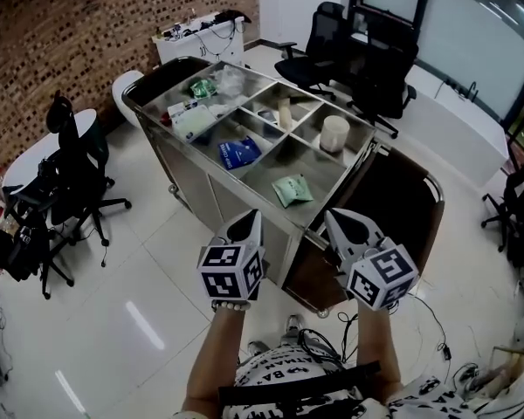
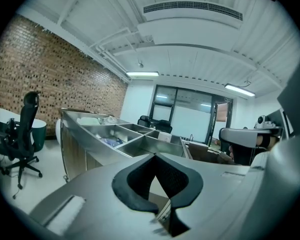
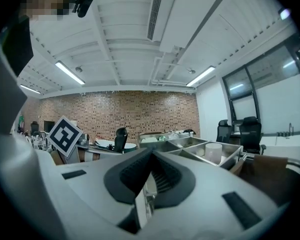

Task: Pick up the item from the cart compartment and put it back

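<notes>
A steel cart (image 1: pixel 211 184) with open compartments is standing just ahead of both claws, its near rim crossing in front of them. The left claw (image 1: pixel 251 218) and the right claw (image 1: pixel 336 221) are hanging side by side short of that rim, each pinched together at the tips and carrying nothing; the left gripper view (image 2: pixel 153 156) and the right gripper view (image 3: pixel 151 151) are showing only air past the tips.

Which item is meant cannot be told. The likeliest is a green packet (image 1: pixel 291 190), lying flat in the nearest compartment, ahead of and between the claws: forward-right of the left, forward-left of the right, neither clearly nearer. It looks almost square, with no clear long axis. A white roll (image 1: pixel 334 133) is standing further ahead of the right claw, and a blue packet (image 1: pixel 238 153) is lying further ahead of the left.
</notes>
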`<state>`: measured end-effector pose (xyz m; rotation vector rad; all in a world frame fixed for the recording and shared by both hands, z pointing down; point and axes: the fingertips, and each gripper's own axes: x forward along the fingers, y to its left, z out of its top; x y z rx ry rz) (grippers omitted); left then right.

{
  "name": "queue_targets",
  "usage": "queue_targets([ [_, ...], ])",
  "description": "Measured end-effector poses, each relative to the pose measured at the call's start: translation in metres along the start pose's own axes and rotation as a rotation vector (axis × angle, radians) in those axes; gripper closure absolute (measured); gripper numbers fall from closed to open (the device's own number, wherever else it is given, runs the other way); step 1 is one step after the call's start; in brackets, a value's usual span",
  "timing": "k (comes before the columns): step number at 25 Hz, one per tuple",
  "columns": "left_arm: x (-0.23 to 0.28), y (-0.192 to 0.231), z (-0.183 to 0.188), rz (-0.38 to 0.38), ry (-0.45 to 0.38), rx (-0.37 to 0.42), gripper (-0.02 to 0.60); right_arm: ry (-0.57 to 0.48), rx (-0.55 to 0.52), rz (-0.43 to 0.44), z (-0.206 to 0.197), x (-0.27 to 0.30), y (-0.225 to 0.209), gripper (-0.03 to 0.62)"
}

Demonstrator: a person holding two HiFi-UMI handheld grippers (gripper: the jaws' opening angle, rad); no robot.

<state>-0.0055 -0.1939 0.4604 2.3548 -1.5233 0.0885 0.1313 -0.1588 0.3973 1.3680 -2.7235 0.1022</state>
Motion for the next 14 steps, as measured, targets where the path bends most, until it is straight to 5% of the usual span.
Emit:
queue_targets([
  [14,-0.014,-0.007,0.003,-0.005,-0.023,-0.002,0.58,-0.002,-0.039,0.006,0.005,-0.01,0.01,0.586],
])
